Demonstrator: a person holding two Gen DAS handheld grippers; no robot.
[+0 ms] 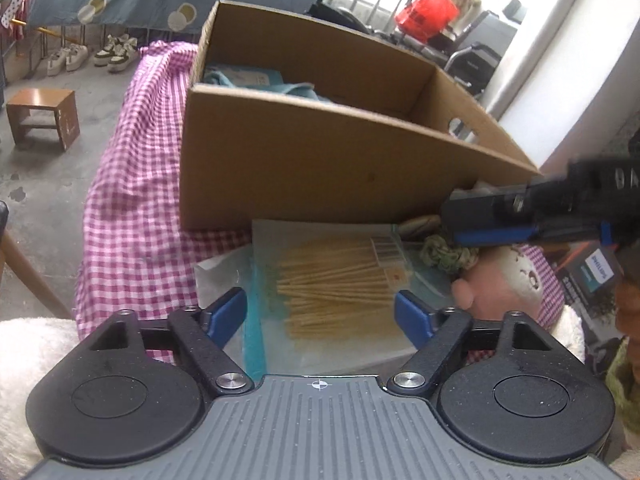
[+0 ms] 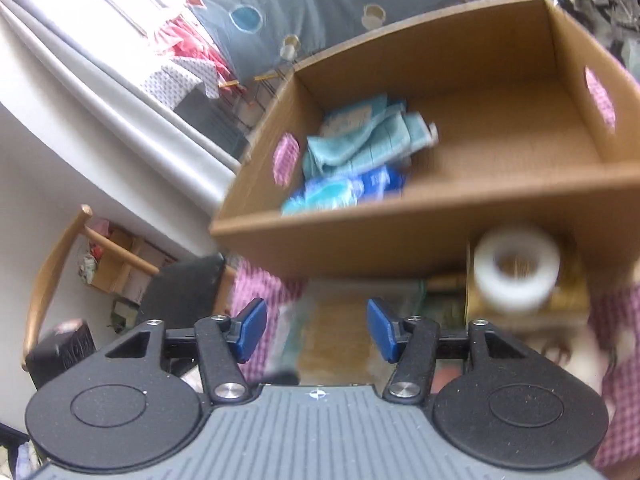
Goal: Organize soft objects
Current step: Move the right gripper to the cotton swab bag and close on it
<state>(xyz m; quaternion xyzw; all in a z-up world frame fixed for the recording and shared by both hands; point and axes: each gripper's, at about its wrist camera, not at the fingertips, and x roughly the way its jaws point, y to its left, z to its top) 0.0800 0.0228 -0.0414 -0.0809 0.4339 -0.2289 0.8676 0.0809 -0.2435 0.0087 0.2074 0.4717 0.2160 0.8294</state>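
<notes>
1. Left tool (image 1: pixel 320 312): blue pads apart, nothing clamped; they stand over a clear plastic packet of pale sticks (image 1: pixel 336 284) lying flat on the surface.
2. Right tool (image 2: pixel 317 330): blue pads apart and empty; in the left wrist view it reaches in from the right edge, just in front of the box's near corner.
3. Cardboard box (image 1: pixel 320 152): plain brown corrugated walls, open top, oval hand-holes in the end walls; it stands directly behind the packet and blocks the way beyond.
4. Soft goods in the box: folded light-blue cloths (image 2: pixel 360 136) and a blue plastic-wrapped pack (image 2: pixel 348 192), gathered in one end; the other end shows bare floor.
5. Checked cloth (image 1: pixel 132 216): pink-and-white gingham draped over the surface.
6. Plush toy (image 1: pixel 508 280): pink and cream, rounded, just right of the packet, beside a knitted green piece (image 1: pixel 444 254).
7. White roll (image 2: pixel 516 268): ring-shaped, blurred, resting against the box's front wall.
</notes>
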